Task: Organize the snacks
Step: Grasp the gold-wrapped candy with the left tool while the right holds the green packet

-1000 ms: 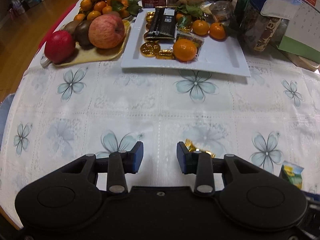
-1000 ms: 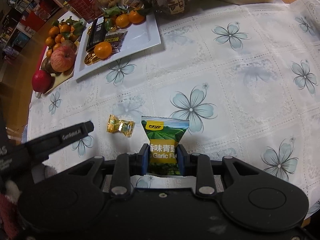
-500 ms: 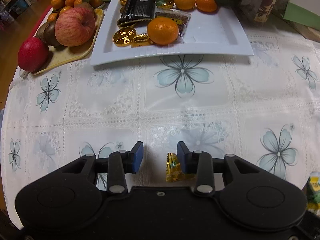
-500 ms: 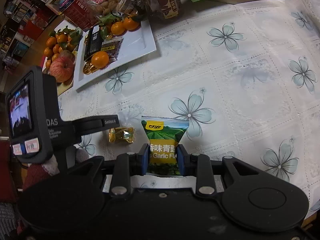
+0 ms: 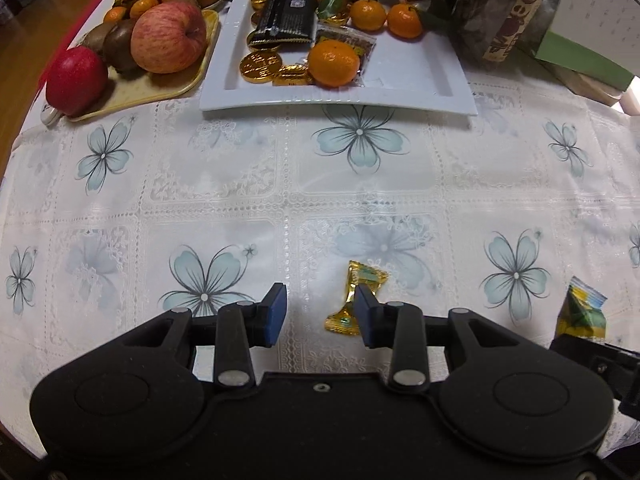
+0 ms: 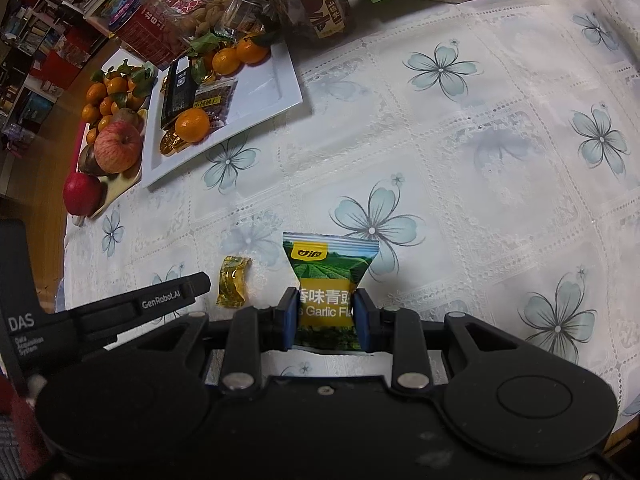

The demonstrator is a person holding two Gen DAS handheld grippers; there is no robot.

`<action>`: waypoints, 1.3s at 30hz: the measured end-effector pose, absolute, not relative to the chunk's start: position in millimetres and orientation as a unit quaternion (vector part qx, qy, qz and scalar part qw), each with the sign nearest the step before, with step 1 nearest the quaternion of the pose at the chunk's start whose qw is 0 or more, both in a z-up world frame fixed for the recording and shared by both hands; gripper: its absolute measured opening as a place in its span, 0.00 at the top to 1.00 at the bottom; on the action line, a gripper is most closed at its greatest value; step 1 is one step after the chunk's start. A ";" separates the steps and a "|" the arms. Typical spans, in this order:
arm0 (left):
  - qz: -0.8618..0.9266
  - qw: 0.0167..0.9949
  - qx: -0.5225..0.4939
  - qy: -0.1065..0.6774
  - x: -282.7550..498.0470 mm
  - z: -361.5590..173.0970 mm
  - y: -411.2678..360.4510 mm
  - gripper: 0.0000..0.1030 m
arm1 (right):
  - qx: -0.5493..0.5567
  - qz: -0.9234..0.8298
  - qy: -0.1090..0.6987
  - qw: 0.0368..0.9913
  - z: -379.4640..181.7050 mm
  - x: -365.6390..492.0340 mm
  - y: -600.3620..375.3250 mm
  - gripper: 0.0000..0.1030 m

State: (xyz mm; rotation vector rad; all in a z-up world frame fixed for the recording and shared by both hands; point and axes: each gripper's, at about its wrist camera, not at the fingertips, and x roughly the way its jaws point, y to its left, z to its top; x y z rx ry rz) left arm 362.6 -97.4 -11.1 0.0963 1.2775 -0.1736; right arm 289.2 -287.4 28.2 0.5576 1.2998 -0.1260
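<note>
Tablecloth (image 5: 240, 184) holds one gold candy (image 5: 354, 300), one green packet (image 6: 326, 280).

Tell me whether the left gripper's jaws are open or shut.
Open. The left gripper shows bare tablecloth between its blue pads; the gold candy lies by its right pad, unclamped.

The green snack packet (image 6: 326, 280) is partly hidden: blue pads cover its two sides, and its bottom goes behind the black gripper body. The gold candy (image 5: 354, 300) is partly covered by one pad. The jars (image 6: 256, 4) at the far edge are cut off.
</note>
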 end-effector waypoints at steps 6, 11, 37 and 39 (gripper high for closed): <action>-0.101 0.791 0.063 0.600 360.5 -25.7 -116.6 0.56 | 0.259 -0.060 0.595 0.758 28.7 289.5 -288.7 0.70; -0.096 0.788 0.074 0.604 360.8 -35.0 -125.8 0.56 | 0.264 -0.062 0.595 0.757 28.5 290.5 -290.0 0.70; -0.064 0.788 0.085 0.607 349.4 -24.2 -126.7 0.76 | 0.241 -0.061 0.604 0.757 22.9 292.2 -280.3 0.70; -0.061 0.781 0.080 0.617 345.2 -22.7 -122.8 0.76 | 0.237 -0.060 0.605 0.757 22.0 292.0 -278.8 0.70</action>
